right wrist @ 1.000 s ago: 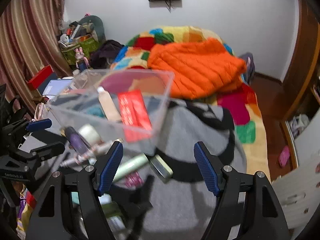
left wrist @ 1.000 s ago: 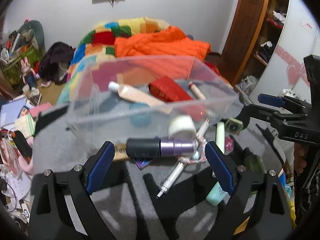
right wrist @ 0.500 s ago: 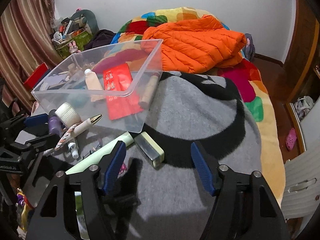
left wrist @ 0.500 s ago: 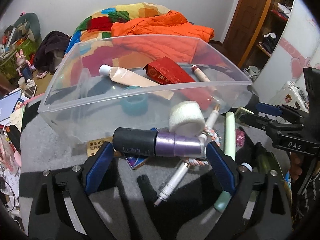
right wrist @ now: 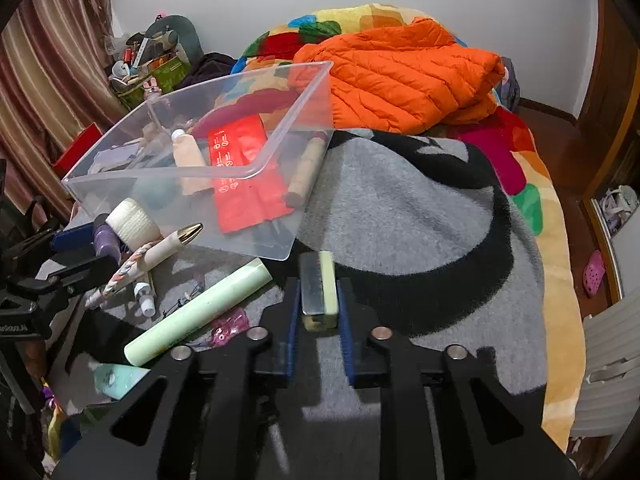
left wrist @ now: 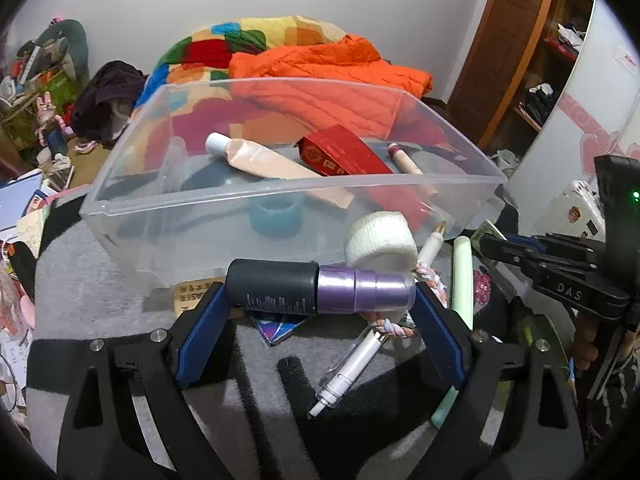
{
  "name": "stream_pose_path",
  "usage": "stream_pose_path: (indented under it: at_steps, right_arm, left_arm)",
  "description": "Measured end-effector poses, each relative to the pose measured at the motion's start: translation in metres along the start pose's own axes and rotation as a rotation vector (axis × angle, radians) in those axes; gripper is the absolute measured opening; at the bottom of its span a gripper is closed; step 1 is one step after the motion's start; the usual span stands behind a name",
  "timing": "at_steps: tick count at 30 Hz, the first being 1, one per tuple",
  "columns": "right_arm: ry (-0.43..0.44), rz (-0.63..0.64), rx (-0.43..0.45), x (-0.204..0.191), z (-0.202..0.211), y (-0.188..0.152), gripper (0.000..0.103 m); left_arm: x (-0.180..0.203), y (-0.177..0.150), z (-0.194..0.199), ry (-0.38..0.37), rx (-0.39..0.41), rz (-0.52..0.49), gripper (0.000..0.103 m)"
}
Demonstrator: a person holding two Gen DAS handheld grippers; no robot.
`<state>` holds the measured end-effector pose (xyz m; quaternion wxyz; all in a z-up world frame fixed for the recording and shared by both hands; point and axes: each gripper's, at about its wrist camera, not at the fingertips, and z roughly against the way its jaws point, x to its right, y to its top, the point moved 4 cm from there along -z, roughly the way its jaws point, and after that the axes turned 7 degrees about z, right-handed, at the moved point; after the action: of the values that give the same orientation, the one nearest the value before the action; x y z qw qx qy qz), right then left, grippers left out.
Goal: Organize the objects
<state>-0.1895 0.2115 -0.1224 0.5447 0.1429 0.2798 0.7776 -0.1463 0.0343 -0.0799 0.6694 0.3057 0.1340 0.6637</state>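
Pinching a small flat case (right wrist: 319, 285) between the blue pads of my right gripper (right wrist: 319, 308), I hold it low in the middle of the right wrist view; the jaws stand narrow, pressed on its two long sides, and the case has a grey metal face and a pale green edge.

My left gripper (left wrist: 320, 304) frames a black and purple bottle (left wrist: 320, 288) lying crosswise at the centre of the left wrist view. Its jaws are closing, one blue pad at the black end and one at the purple end, and I cannot tell whether they press on it.

Just behind the bottle sits a white roll (left wrist: 380, 240), and under it a braided cord (left wrist: 394, 326) and a clear pen (left wrist: 352, 368) lie on the grey blanket (right wrist: 400, 208). A long pale green tube (right wrist: 200, 312) lies lower left in the right wrist view, beside a pen with a gold tip (right wrist: 168, 246).

Beyond these, the clear plastic bin (left wrist: 280, 184) fills the middle of the left wrist view. Inside it are a beige tube (left wrist: 272, 164), a red box (left wrist: 344, 152), a blue ring (left wrist: 276, 216) and a tan stick (left wrist: 404, 160).

Farther back, an orange jacket (right wrist: 400, 76) rests on a colourful quilt (left wrist: 248, 40).
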Motion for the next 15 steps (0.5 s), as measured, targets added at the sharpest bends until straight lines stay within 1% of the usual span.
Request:
stream_pose_path:
  at_steps: [9,15]
  right_arm:
    - [-0.006,-0.001,0.046,-0.002,0.024,-0.003,0.015]
    - [-0.008,0.005,0.097,-0.006,0.047,0.006,0.015]
  left_arm:
    - [0.0,-0.007,0.021,0.009,0.033,0.009,0.09]
    - [0.002,-0.006,0.044,0.011,0.084,0.006,0.09]
